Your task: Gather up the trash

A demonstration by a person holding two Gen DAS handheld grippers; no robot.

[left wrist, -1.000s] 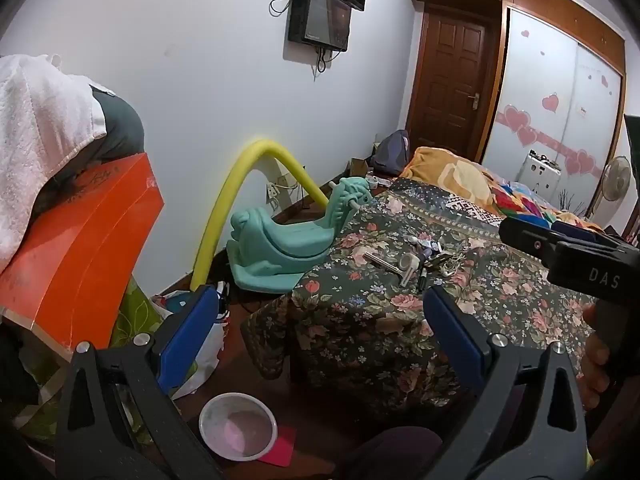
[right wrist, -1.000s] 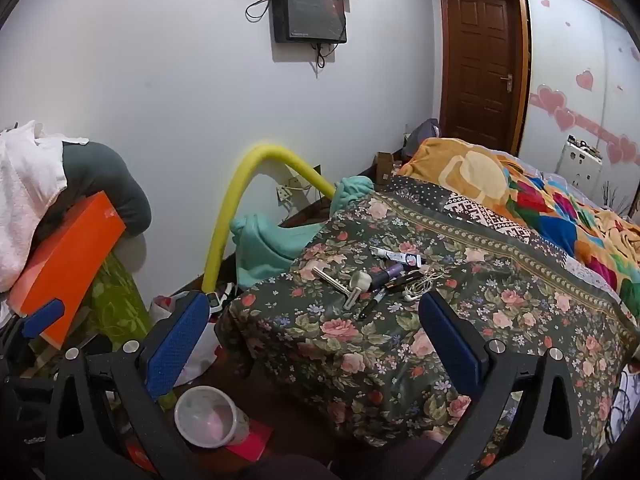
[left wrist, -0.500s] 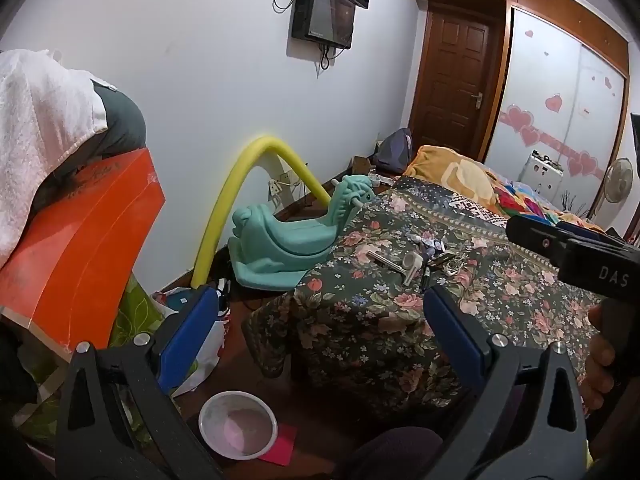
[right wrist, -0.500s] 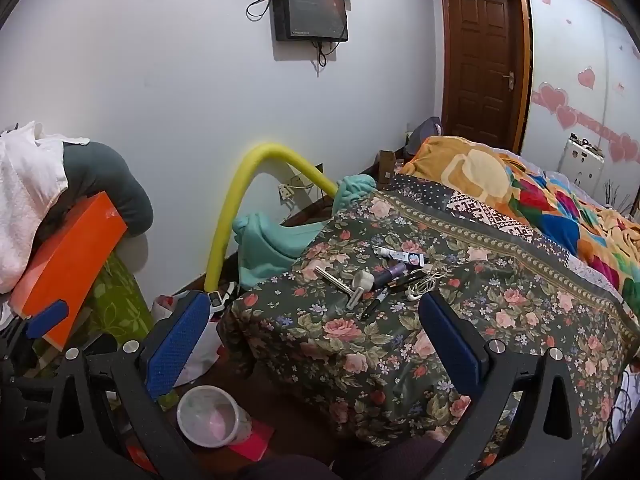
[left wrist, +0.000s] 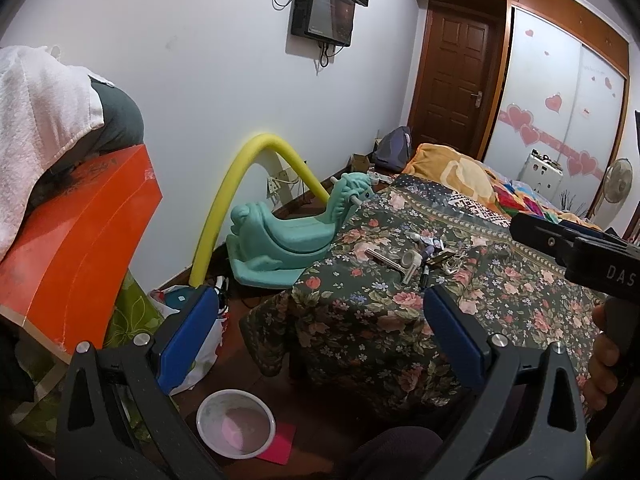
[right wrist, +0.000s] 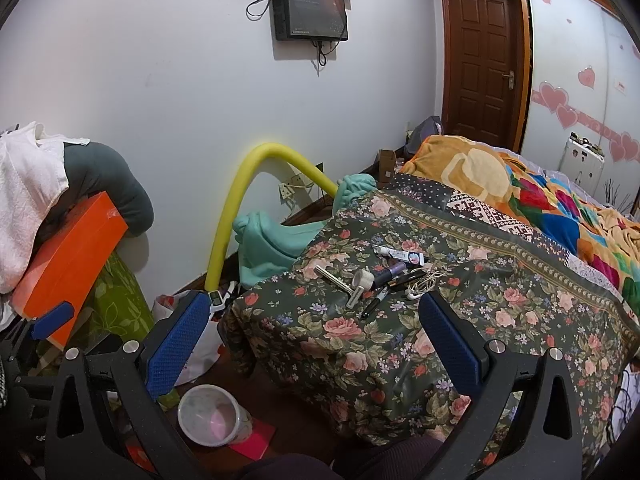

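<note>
Here, left hand-held gripper (left wrist: 316,332) agape, right hand-held gripper (right wrist: 312,330) agape, clutter (right wrist: 384,276) on bedspread (right wrist: 400,340)

a dark green bedspread (right wrist: 460,320) carries pink and red roses; beyond it lies an orange blanket (right wrist: 472,168) with multicoloured patches. a yellow foam tube (left wrist: 240,184) arches over a teal rocking toy (left wrist: 288,240). the orange box (left wrist: 72,232) sits under a white towel (left wrist: 36,120); the cup (left wrist: 236,424) looks whitish, perhaps pink inside.

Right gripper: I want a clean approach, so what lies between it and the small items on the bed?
Only bare floral bedspread separates the open right gripper from the clutter of small items, seen in the right wrist view.
</note>
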